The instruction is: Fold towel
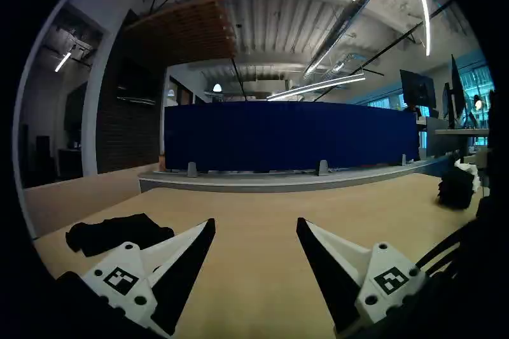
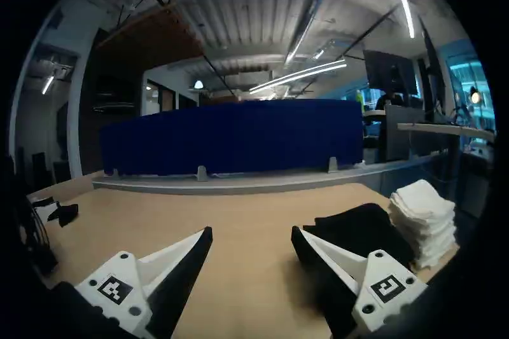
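Dim interior; ceiling strip lights [image 1: 318, 86] glare brightly. Fisheye bends edges. Desk [image 2: 254, 212] sharp, evenly lit.

Towel stack [image 2: 425, 223] on table [image 2: 242, 231], right side

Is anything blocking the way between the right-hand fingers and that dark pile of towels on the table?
Nothing visible does. In the right gripper view the pile of black folded towels lies just past the fingers of the open right gripper on the light wooden table. The stack of white folded towels stands beside it, not between.
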Tool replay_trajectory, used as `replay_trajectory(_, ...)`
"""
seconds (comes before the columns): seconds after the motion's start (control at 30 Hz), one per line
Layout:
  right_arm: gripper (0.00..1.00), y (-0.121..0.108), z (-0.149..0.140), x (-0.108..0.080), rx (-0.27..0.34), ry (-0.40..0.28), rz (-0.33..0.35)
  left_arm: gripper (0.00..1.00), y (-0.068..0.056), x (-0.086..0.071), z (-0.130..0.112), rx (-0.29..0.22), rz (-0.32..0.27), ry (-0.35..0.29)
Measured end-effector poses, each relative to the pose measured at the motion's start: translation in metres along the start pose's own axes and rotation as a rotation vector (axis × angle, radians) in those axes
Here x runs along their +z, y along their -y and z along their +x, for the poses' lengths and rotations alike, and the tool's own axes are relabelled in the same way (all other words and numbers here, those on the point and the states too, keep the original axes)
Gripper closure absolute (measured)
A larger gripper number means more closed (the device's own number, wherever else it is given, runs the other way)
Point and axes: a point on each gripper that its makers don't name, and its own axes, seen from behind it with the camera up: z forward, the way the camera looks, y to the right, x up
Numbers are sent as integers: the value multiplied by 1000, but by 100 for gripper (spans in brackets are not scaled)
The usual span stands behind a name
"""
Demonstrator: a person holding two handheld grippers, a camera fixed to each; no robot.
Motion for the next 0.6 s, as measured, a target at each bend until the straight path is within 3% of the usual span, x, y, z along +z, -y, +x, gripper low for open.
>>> replay_trajectory(0.2, 4, 3, -24, 8, 24, -4, 4, 5, 0, 0, -1, 0, 0, 0)
replay_trajectory(0.5, 2, 1, -23, 14, -14, -41, -24, 5, -5, -1, -1, 0, 7, 0)
replay_trajectory(0.6, 2, 2, -19, 14, -26, -54, -29, 5, 1, 1, 0, 0, 9, 0)
